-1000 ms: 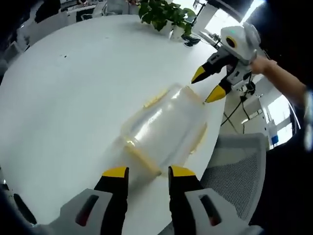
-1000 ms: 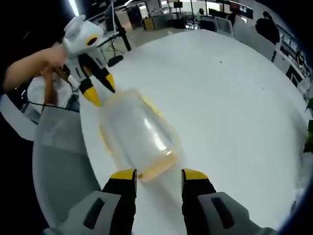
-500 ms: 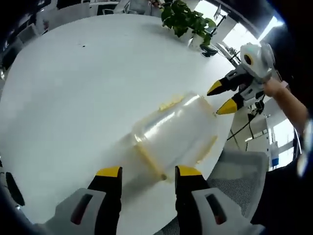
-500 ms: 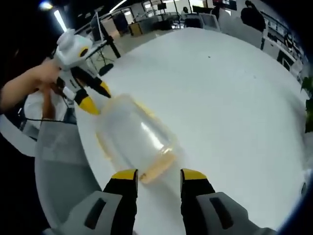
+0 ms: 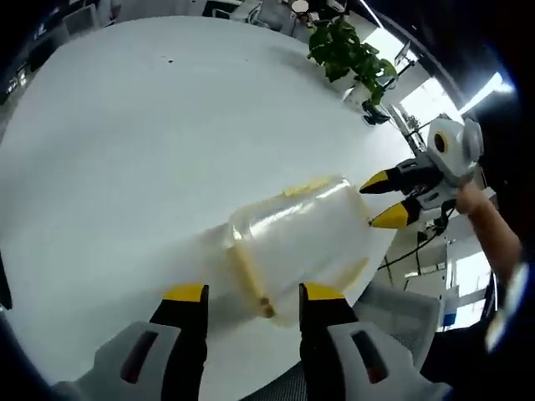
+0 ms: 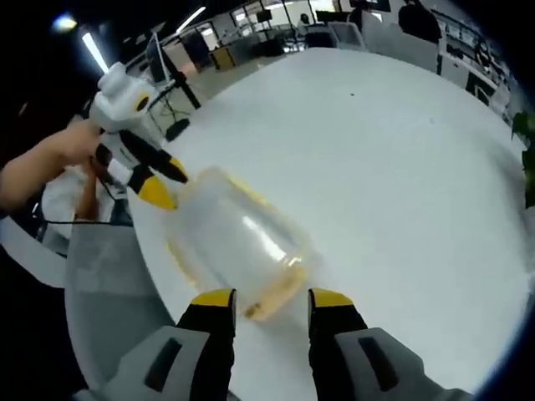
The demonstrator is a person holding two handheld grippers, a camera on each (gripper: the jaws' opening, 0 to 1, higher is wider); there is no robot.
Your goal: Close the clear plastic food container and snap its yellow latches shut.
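In the left gripper view, the white table takes the left and centre of the frame. The left gripper rises from the bottom centre with its jaws apart and nothing between them. Just above its yellow tips lies the clear plastic container, near the table's edge, with a yellow latch on the end closest to the jaws and another latch on its upper side. To the right, at mid-height, the right gripper comes in with its two yellow tips apart, close to the far end of the container (whether they touch it I cannot tell). A potted plant stands at the upper right.

In the right gripper view, the left gripper is at the upper left, held by a hand, its tips at the container's far end. The container is at the centre-left, and the right gripper stands open at the bottom centre, just below it. A grey chair is at the lower left.
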